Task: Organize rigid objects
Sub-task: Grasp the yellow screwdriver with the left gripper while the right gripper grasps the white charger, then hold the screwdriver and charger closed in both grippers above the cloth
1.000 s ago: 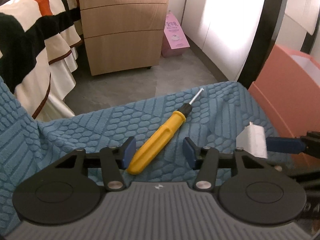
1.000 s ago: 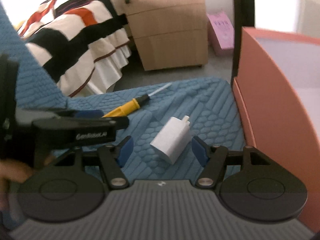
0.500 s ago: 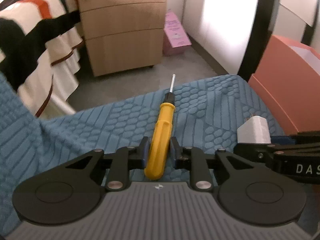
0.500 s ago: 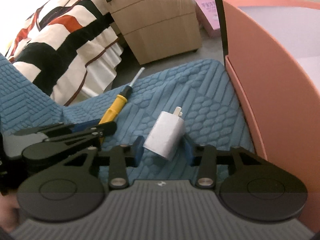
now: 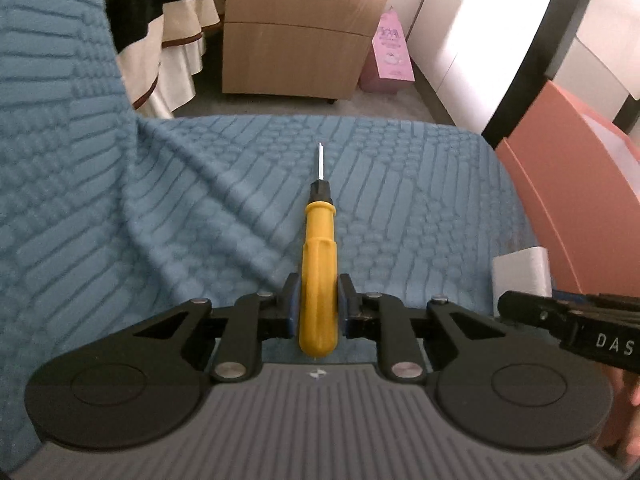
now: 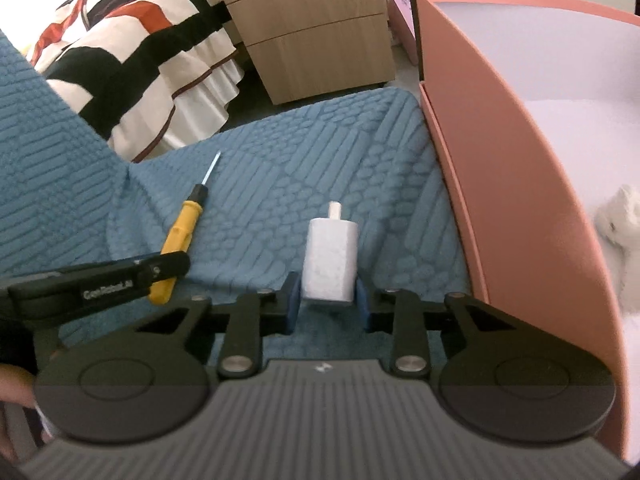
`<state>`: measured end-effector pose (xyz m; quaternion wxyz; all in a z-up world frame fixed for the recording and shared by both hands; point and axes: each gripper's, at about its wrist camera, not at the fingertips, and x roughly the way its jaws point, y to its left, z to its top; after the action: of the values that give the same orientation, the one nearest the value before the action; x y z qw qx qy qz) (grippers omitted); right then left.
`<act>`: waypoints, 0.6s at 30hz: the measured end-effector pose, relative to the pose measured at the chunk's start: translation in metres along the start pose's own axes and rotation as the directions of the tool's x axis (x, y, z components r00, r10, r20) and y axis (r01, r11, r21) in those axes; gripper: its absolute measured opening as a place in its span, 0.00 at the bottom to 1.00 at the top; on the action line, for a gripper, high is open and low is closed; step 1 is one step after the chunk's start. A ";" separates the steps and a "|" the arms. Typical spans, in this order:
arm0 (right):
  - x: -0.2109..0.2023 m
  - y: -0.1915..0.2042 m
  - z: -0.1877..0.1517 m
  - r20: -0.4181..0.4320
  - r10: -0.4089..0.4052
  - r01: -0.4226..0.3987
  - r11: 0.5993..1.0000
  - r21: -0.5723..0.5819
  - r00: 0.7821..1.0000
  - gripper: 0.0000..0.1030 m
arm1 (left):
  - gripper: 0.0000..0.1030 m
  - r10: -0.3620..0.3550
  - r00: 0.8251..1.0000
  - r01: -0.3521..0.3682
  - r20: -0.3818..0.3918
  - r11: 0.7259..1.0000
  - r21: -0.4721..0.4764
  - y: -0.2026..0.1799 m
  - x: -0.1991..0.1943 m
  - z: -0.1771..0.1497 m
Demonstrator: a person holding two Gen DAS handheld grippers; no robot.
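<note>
My left gripper is shut on the handle of a yellow screwdriver, whose metal tip points away over the blue textured cloth. My right gripper is shut on a white charger plug, prongs pointing away. The screwdriver also shows in the right wrist view with the left gripper on its handle end. The charger shows at the right edge of the left wrist view. A pink box stands open just right of the charger.
A small white fluffy item lies inside the pink box. Beyond the cloth's far edge are a wooden drawer cabinet, a striped bedspread and a pink bag on the floor.
Both grippers have closed: the left on the screwdriver, the right on the charger. The screwdriver and the charger now point straight ahead between the fingers, and both appear held above the cloth.
</note>
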<state>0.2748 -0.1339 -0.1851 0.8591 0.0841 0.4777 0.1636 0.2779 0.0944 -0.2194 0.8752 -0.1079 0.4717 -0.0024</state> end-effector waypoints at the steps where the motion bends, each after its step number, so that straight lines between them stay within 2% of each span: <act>1: -0.002 0.000 -0.003 0.000 -0.002 0.002 1.000 -0.003 1.000 0.30 | 0.22 -0.003 1.000 0.003 -0.004 1.000 -0.014 0.002 -0.004 -0.003; 14: -0.024 0.007 -0.030 -0.020 0.017 -0.018 0.999 -0.046 1.000 0.29 | 0.22 -0.042 0.999 0.039 -0.017 0.988 -0.151 -0.002 -0.049 -0.061; 18: -0.029 0.009 -0.038 -0.022 0.018 -0.019 0.997 -0.072 1.000 0.29 | 0.22 -0.042 0.999 0.040 -0.009 0.987 -0.157 -0.012 -0.060 -0.076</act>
<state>0.2267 -0.1368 -0.1795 0.8548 0.0555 0.4799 0.1897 0.1833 0.0745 -0.2078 0.8607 -0.1860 0.4736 0.0161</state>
